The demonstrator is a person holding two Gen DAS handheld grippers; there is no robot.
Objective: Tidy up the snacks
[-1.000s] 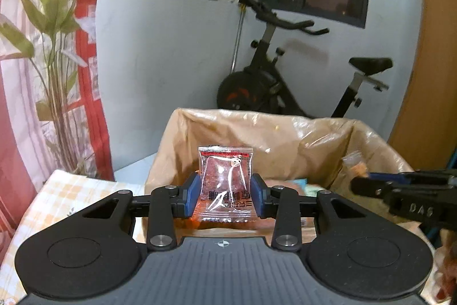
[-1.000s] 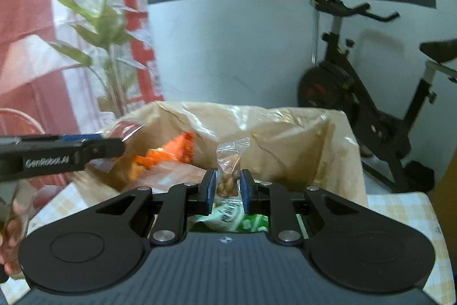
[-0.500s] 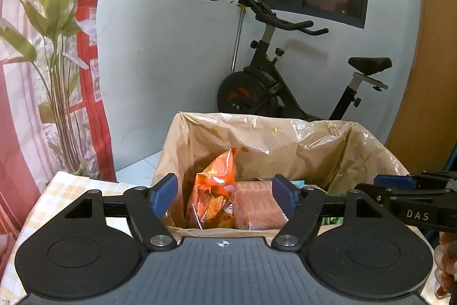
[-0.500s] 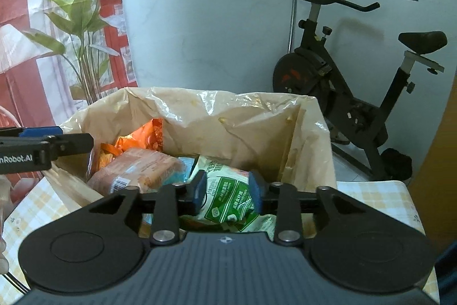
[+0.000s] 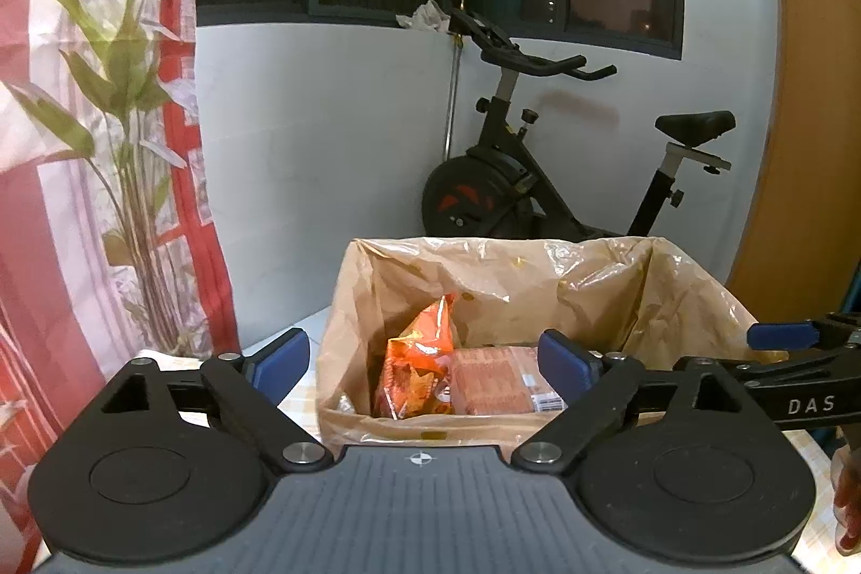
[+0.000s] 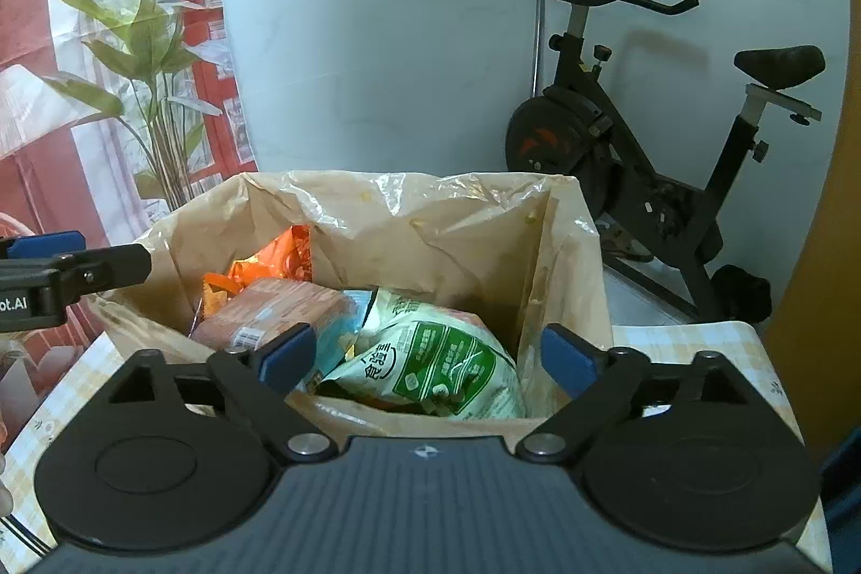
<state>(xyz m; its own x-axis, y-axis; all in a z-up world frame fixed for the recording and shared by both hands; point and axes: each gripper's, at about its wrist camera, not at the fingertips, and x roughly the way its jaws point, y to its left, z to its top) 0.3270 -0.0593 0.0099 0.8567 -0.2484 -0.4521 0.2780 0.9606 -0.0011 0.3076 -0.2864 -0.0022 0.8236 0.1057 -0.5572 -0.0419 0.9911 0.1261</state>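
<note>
Both grippers have let go since a second ago: the clear red packet and the small nut packet no longer sit between the pads. Left gripper point(image 5: 424, 356) spreads wide, jaws opening, nothing between them; right gripper point(image 6: 428, 355) likewise. Each hovers over the bag-lined box point(image 6: 570, 251) at 12 o'clock. Inside lie an orange snack bag point(image 5: 417, 359), a reddish-brown pack point(image 5: 492, 380) and a green packet point(image 6: 446, 364)
</note>
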